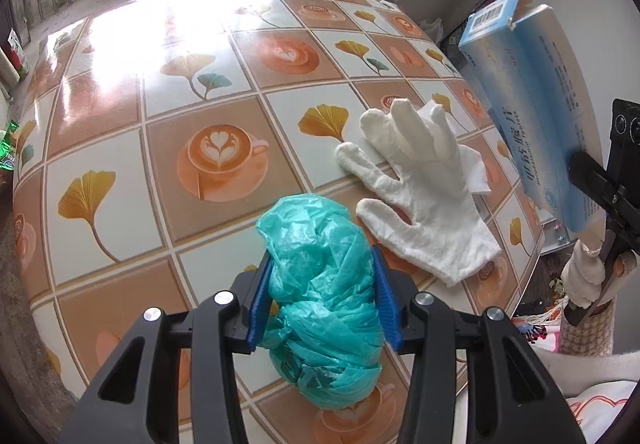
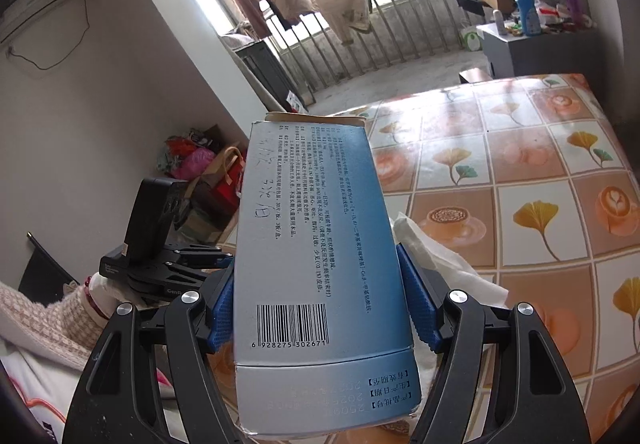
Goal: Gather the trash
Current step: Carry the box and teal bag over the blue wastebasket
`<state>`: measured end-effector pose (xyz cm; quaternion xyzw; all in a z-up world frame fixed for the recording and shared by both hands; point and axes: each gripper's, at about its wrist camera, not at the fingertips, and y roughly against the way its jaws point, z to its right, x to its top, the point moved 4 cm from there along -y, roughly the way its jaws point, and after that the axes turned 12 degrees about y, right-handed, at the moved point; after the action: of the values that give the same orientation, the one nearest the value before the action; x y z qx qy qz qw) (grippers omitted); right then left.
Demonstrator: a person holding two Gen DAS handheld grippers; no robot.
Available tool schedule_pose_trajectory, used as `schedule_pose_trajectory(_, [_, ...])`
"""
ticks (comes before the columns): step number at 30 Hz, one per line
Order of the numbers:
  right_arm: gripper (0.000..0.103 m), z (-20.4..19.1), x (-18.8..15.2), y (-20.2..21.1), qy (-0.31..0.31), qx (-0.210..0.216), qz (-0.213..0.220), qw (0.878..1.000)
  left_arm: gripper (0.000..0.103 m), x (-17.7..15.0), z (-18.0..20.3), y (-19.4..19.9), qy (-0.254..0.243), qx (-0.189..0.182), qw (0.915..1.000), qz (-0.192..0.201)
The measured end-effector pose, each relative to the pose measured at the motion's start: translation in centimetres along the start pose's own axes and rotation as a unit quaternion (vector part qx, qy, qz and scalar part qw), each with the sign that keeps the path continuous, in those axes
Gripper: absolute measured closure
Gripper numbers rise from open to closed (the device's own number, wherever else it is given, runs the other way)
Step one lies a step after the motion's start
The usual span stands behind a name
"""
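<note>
The left gripper [image 1: 322,286] clamps a crumpled green plastic bag [image 1: 326,280] between its fingers, low over the table [image 1: 160,91] — a white glove [image 1: 420,203] lies just beside it. The right gripper [image 2: 320,308] grips a blue box [image 2: 316,264], raised off the table.

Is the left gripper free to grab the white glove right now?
Probably not: the left gripper is already closed on the green plastic bag. The white glove lies uncovered just beside it on the table.
</note>
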<state>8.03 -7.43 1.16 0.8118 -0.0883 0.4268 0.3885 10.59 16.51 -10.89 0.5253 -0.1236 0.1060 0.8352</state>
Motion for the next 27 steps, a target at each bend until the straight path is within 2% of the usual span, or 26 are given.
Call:
schedule_pose_trajectory(8, [0.037, 0.7, 1.1, 3.2, -0.031, -0.002, 0.064, 0.997, 0.061, 1.9, 0.7, 4.4, 0.001, -0.016, 0.9986, 0.051])
schedule_pose_trajectory(14, [0.037, 2.1, 1.7, 6.7, -0.07, -0.01, 0.121, 0.99, 0.061, 4.3, 3.2, 6.9, -0.017, -0.035, 0.9954, 0.088])
schedule_pose_trajectory(20, [0.037, 4.6, 0.9, 10.4, -0.115, -0.04, 0.162, 0.979, 0.061, 7.0, 9.1, 7.2, -0.072, -0.067, 0.9896, 0.104])
schedule_pose_trajectory(27, [0.037, 9.0, -2.1, 14.2, -0.19, -0.097, 0.197, 0.957, 0.061, 9.0, 19.5, 4.2, -0.166, -0.116, 0.9754, 0.087])
